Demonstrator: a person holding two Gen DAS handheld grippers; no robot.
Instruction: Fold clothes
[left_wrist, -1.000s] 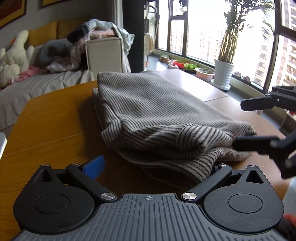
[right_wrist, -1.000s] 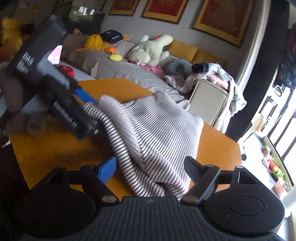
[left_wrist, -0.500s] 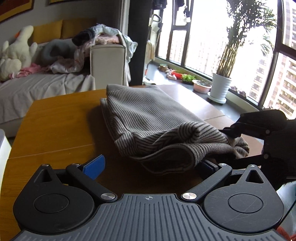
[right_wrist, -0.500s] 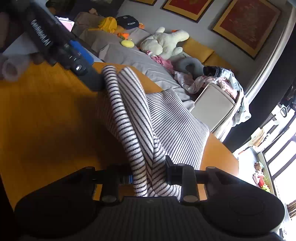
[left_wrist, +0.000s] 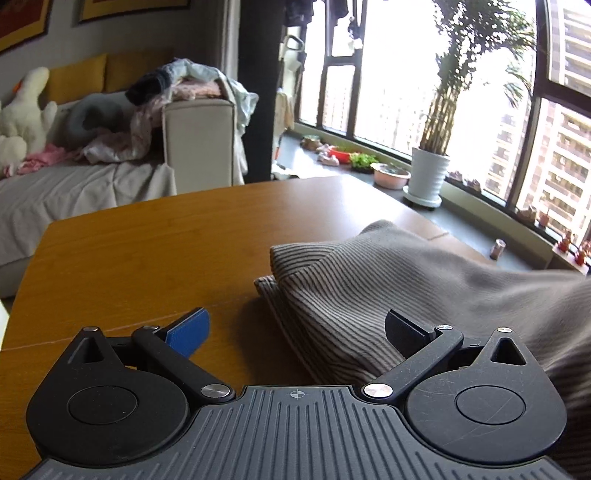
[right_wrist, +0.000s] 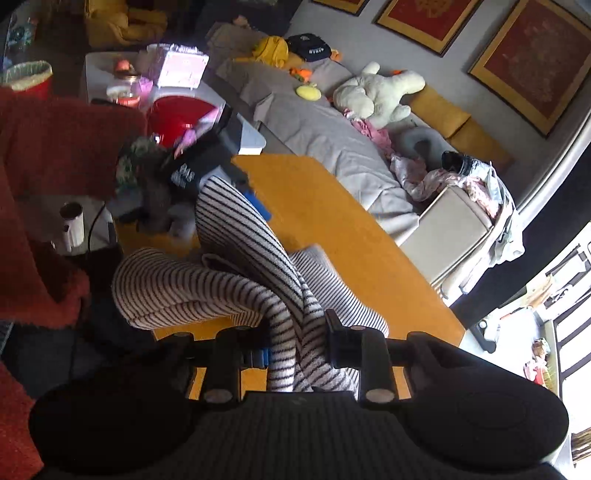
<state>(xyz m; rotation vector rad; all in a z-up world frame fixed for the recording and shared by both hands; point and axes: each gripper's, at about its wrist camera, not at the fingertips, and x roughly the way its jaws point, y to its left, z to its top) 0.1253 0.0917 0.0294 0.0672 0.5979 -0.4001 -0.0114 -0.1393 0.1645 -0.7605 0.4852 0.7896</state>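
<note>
right gripper (right_wrist: 297, 356) fingers pinch the striped sweater (right_wrist: 236, 273) above the table (left_wrist: 147, 251); left gripper (left_wrist: 295, 332) fingers spread.

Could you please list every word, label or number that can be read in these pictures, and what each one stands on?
"DAS": white letters on the black body of the left gripper, seen from the right wrist; the line beneath is too blurred to read.
White lettering on the dark cap on the sofa: too small to read.
Nothing legible in the left wrist view.
</note>
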